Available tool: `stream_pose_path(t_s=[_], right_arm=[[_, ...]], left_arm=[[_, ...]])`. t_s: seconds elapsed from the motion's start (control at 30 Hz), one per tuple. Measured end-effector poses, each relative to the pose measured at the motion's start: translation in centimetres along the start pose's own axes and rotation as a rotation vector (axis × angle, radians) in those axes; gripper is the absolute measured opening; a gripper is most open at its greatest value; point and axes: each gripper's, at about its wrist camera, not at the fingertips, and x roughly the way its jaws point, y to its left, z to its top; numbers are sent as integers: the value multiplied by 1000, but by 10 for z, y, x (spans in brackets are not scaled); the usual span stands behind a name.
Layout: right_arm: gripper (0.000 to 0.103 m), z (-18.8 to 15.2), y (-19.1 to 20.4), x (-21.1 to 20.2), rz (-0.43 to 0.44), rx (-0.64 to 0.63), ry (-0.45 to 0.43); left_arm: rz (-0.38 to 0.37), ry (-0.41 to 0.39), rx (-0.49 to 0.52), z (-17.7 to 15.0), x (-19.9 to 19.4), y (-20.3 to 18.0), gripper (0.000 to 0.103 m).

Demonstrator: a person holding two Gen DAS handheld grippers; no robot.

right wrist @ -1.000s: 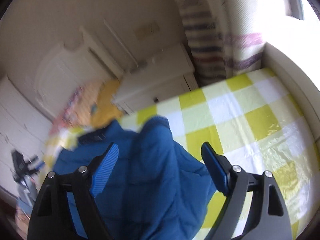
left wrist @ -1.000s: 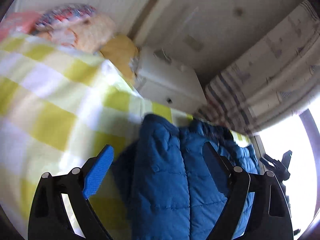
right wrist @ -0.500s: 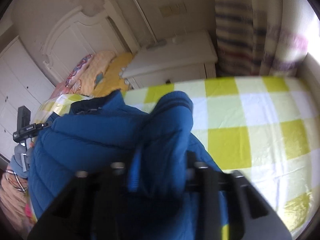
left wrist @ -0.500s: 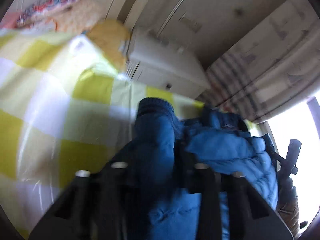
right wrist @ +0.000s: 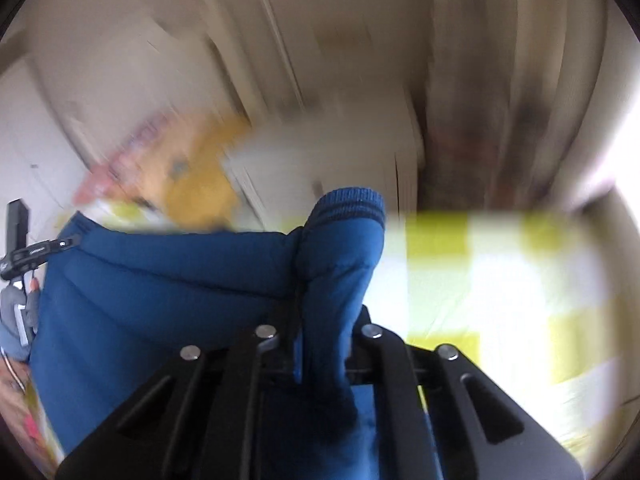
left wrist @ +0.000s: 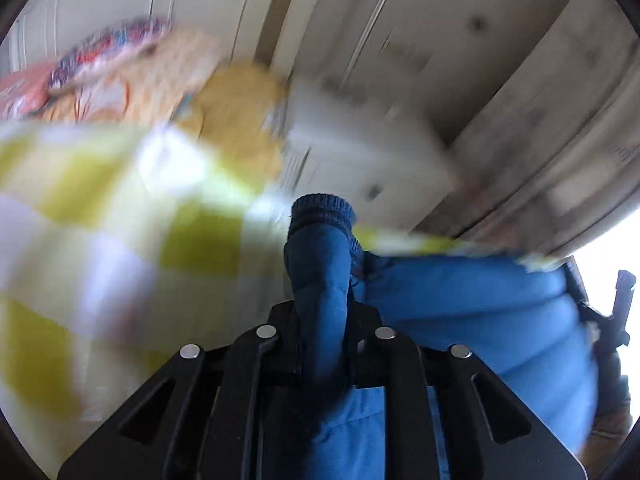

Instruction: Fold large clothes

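A blue quilted jacket (left wrist: 480, 312) lies on a bed with a yellow and white checked cover (left wrist: 100, 240). My left gripper (left wrist: 322, 316) is closed on one sleeve (left wrist: 320, 264), and its ribbed cuff stands up past the fingertips. In the right wrist view my right gripper (right wrist: 324, 320) pinches the other sleeve (right wrist: 344, 256), beside the jacket body (right wrist: 160, 280). Both pairs of jaws are opening slightly, with the sleeve fabric still pressed between them.
A white nightstand (left wrist: 360, 152) stands past the bed's far edge, with orange and patterned pillows (left wrist: 240, 120) to its left and a striped curtain (left wrist: 560, 140) to its right. The checked cover (right wrist: 500, 280) spreads to the right of the jacket. Both views are blurred.
Both grippers stood wide open over the jacket a second ago. Each has since closed on a sleeve and moved with it, and the sleeves now stand up between the fingers.
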Motion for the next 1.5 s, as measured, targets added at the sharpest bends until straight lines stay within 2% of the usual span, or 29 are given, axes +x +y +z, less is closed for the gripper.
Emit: stream_pose_path(t_s=[0.07, 0.13, 0.17, 0.2, 0.23, 0.3, 0.33, 0.37, 0.4, 0.43, 0.53, 0.6, 0.67, 0.77, 0.83, 0.93, 1.03, 1.1, 1.13, 1.2, 1.23, 1.27, 1.4, 1.5], right_arm=[[25, -2, -13, -3, 57, 62, -29], [29, -5, -19, -6, 72, 82, -31], [40, -5, -20, -9, 64, 88, -32], [57, -4, -20, -17, 17, 93, -34], [61, -6, -19, -26, 12, 91, -45], [65, -15, -19, -59, 66, 78, -101], [67, -27, -19, -86, 96, 55, -145], [74, -42, -17, -107, 105, 30, -176], [78, -56, -18, -124, 108, 8, -195], [78, -74, -19, -141, 113, -16, -205], [78, -134, -26, -175, 126, -51, -193], [78, -168, -30, -186, 173, -41, -185], [78, -198, -31, -187, 210, -40, -173], [78, -217, -27, -176, 206, -43, -136], [78, -221, -20, -165, 187, -59, -121], [77, -225, -11, -152, 168, -71, -118], [66, -224, -4, -151, 140, -76, -157], [55, -228, 1, -150, 125, -72, -178], [52, -231, 3, -150, 124, -66, -184], [37, -238, 3, -156, 124, -40, -202], [34, -238, 3, -157, 125, -29, -212], [30, -240, 4, -160, 125, -25, -221], [29, -272, 13, -185, 124, -47, -227], [29, -310, 22, -206, 134, -82, -207]], left_arm=[[-7, -21, -36, -9, 7, 8, 28], [-4, -29, -47, -10, 4, 13, 35], [-2, -28, -53, -10, 3, 15, 36], [-4, -34, -61, -10, 0, 16, 36], [-16, -56, -71, -10, -10, 19, 37], [-36, -113, -79, -14, -41, 20, 40], [-43, -153, -79, -19, -59, 24, 50], [-73, -204, -62, -31, -88, 30, 78], [-101, -232, -41, -43, -110, 35, 95], [-124, -263, -13, -60, -132, 39, 99], [-180, -217, 62, -112, -170, 48, 99], [-211, -189, 81, -146, -183, 52, 99], [-219, -155, 84, -176, -188, 55, 99], [-185, -92, 93, -214, -175, 54, 99], [-183, -67, 99, -225, -165, 47, 99], [-173, -75, 116, -227, -152, 35, 99], [-198, -125, 104, -216, -145, 22, 98], [-223, -149, 70, -209, -141, 15, 75], [-201, -154, 52, -209, -135, 10, 61], [-172, -176, 58, -214, -132, 3, 50], [-150, -186, 63, -218, -134, -1, 36], [-148, -192, 57, -223, -140, -1, 31], [-177, -173, 71, -255, -176, 5, 28], [-178, -149, 94, -301, -212, 10, 28]])
